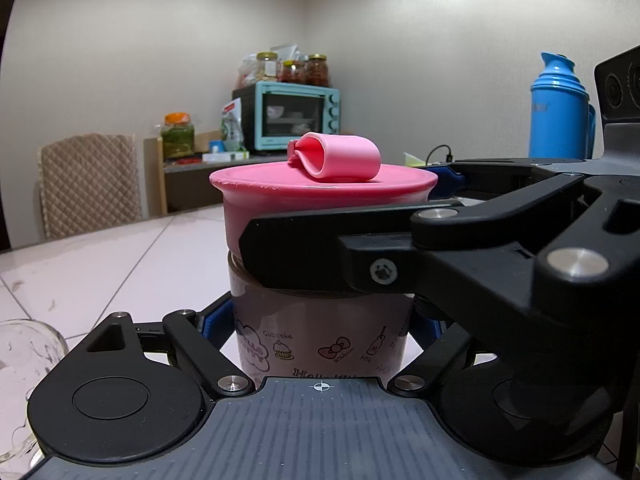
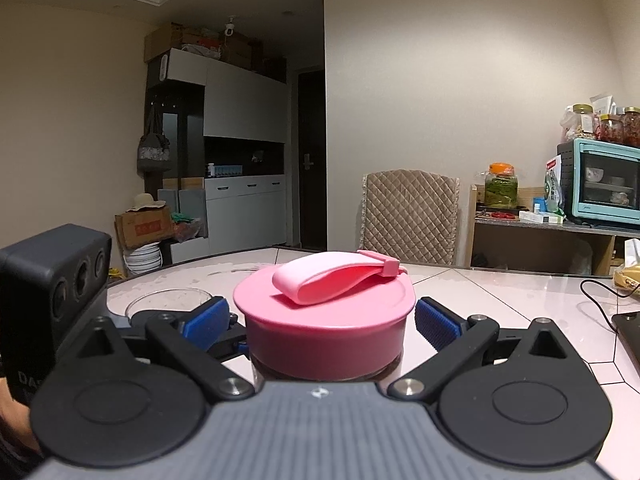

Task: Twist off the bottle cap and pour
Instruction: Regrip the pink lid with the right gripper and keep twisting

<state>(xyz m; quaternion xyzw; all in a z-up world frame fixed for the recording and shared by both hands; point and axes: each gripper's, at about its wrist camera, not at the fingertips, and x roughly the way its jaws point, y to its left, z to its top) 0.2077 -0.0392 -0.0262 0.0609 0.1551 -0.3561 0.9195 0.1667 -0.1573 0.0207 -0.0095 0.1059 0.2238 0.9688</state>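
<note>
I count one bottle [image 1: 320, 340], one pink cap [image 2: 326, 320], one glass cup [image 1: 24, 356], two grippers [image 2: 320, 322] [image 1: 320, 332], one blue thermos [image 1: 558, 108], one teal oven [image 1: 294, 114], one quilted chair [image 2: 410, 218].

Glossy plastic cap [image 2: 324, 320] — ribbed tool pads [image 2: 436, 326]

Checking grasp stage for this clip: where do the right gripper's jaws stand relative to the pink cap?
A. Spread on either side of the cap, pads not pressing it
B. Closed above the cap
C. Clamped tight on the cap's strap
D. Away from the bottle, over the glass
A: in the right wrist view the right gripper has blue pads flanking the pink cap with visible gaps.
</note>
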